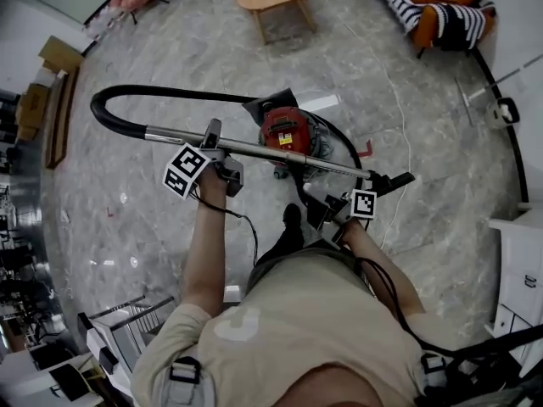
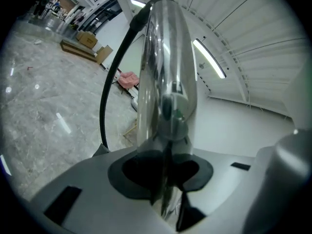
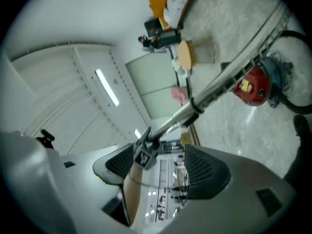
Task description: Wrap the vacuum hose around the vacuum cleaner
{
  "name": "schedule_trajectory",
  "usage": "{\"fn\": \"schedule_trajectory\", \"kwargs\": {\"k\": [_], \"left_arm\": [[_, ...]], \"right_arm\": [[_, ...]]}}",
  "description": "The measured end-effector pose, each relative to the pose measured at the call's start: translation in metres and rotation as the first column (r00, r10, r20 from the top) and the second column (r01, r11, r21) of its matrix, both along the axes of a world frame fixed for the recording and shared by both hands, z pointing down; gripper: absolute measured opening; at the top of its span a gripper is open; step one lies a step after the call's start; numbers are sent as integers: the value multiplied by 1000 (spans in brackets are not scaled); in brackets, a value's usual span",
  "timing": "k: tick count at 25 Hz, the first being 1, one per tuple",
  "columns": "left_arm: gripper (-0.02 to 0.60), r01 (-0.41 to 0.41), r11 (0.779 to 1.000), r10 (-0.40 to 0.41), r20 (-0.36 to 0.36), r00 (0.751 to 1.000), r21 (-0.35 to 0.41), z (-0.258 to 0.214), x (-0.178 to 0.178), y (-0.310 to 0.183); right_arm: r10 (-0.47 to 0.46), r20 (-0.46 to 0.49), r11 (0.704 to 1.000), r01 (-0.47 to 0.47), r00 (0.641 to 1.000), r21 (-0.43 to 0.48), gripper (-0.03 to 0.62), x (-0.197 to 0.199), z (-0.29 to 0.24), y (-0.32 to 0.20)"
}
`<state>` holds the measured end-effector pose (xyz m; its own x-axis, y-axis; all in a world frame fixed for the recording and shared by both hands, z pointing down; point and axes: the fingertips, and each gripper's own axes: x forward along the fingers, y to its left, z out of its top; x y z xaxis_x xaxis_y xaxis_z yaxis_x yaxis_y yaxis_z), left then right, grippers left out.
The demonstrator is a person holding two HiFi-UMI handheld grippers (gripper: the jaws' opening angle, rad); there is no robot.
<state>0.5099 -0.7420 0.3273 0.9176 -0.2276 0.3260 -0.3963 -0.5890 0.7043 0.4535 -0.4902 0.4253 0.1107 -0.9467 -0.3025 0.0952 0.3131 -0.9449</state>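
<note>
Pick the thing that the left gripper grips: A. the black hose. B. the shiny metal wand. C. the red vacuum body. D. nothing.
B: in the left gripper view, the left gripper's pads press on the shiny metal wand, which runs on to the black hose.

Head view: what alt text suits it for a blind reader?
Seen from above, a person holds a metal vacuum wand level over a red vacuum cleaner on a marble floor, the left gripper clamped on it, the right gripper at its other end. A black hose loops from the wand back to the cleaner.
</note>
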Motion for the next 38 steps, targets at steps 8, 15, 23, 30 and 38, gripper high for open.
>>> {"fn": "schedule_trajectory", "kwargs": {"k": [8,15,23,30,38], "left_arm": [[123,-139,989,140,21,990,-39,19,-20,8],[123,-267,956,270,13,963,-120,13,-17,-33],[123,-361,914,351,-83,933,-186,-8,-32,-65],[123,-382,908,365,-126,923,-171,2,-43,-81],[120,-417,880,395,-135,909,-227,63,-63,-98]], "right_arm": [[159,103,961,-130,982,-242,305,35,81,-24],[282,211,911,-192,936,-366,400,21,152,-44],[732,287,678,-615,618,-404,445,70,183,12],[762,260,628,-582,592,-516,176,73,215,13],[777,151,566,-571,612,-595,133,78,201,40]]}}
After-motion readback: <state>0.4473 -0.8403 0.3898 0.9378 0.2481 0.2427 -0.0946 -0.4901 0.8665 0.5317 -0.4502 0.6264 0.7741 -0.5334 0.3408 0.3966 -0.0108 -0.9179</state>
